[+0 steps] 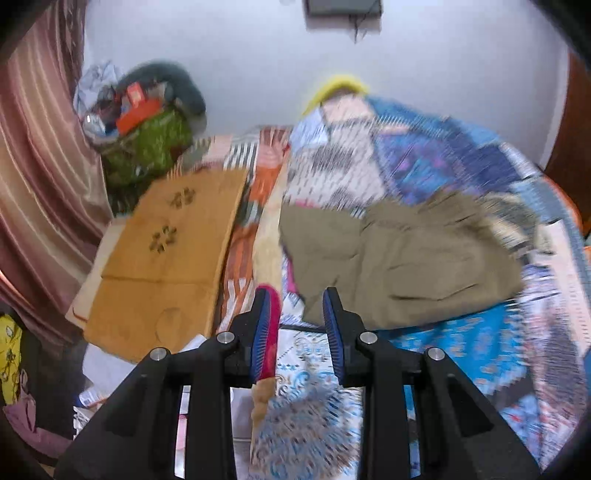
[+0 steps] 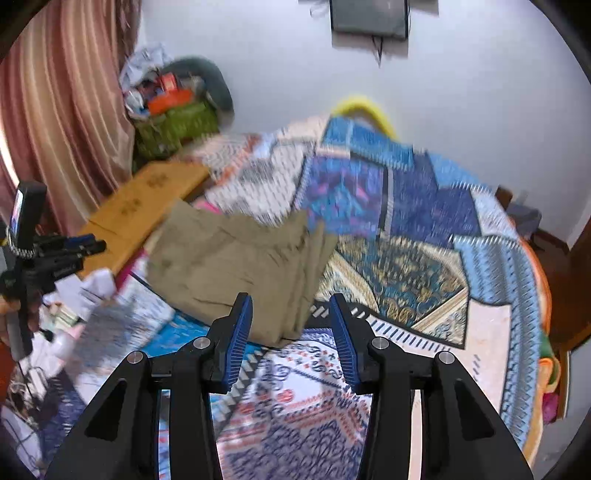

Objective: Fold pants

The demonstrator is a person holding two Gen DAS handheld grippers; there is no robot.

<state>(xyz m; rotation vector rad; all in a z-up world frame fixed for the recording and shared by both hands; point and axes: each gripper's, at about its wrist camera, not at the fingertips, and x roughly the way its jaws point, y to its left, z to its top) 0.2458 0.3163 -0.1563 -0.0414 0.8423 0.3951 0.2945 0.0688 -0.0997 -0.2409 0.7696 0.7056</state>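
Note:
Olive khaki pants [image 1: 399, 258] lie folded in a compact stack on a patterned blue bedspread [image 1: 480, 347]; they also show in the right wrist view [image 2: 236, 262]. My left gripper [image 1: 297, 299] is open and empty, held above the bed just short of the pants' near left corner. My right gripper [image 2: 291, 306] is open and empty, held above the pants' near right corner. The left gripper also shows at the far left of the right wrist view [image 2: 51, 254]. Both views are blurred.
A flat brown cardboard sheet [image 1: 166, 258] lies left of the bed. A green bag with clutter [image 1: 147, 144] stands in the corner by a pink striped curtain [image 1: 40, 173]. A dark screen [image 2: 369, 16] hangs on the white wall. Papers lie on the floor at left [image 2: 85, 291].

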